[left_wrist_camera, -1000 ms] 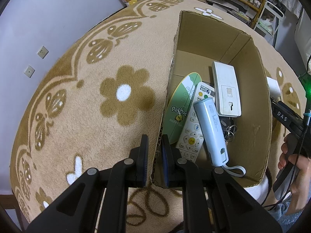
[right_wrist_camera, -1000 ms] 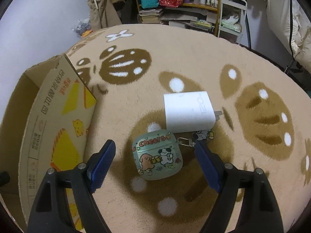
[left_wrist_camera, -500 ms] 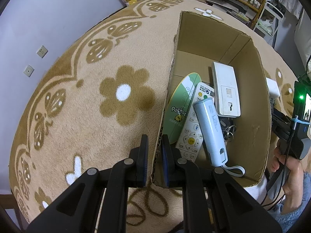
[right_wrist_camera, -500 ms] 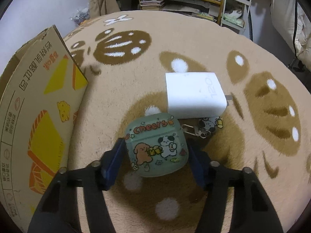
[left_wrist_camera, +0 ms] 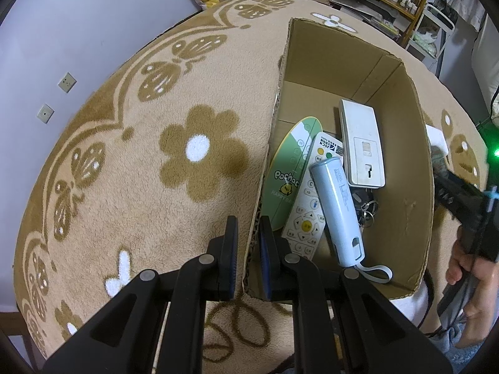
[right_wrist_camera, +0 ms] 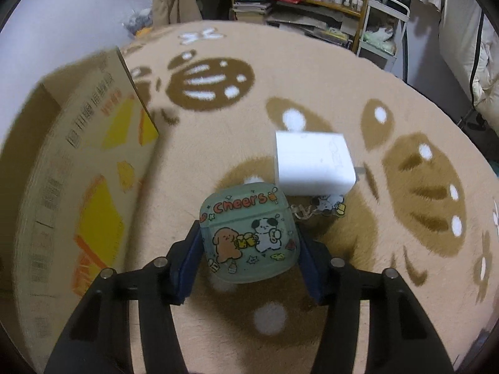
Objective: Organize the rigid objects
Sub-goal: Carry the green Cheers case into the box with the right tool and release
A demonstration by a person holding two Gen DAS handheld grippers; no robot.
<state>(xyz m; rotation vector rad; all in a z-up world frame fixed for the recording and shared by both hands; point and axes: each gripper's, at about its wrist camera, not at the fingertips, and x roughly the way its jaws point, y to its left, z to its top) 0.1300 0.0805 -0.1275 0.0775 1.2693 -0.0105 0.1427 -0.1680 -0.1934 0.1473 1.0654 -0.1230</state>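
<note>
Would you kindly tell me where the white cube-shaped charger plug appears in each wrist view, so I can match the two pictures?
Left wrist view: the white cube-shaped charger plug peeks out at the right, on the rug just beyond the box's right wall.
Right wrist view: centre, slightly right, just behind the cartoon-printed green earbud case held in the right tool.
Shared landmark: the open brown cardboard box.

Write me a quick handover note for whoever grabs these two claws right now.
Left claw: shut on the near wall of the cardboard box, steadying it.
Right claw: shut on the green earbud case, charm dangling at its right.
Done: fan, remote, blue power bank, white device and keys lie in the box.
Left: drop the case in the box, then fetch the white charger from the rug.
</note>
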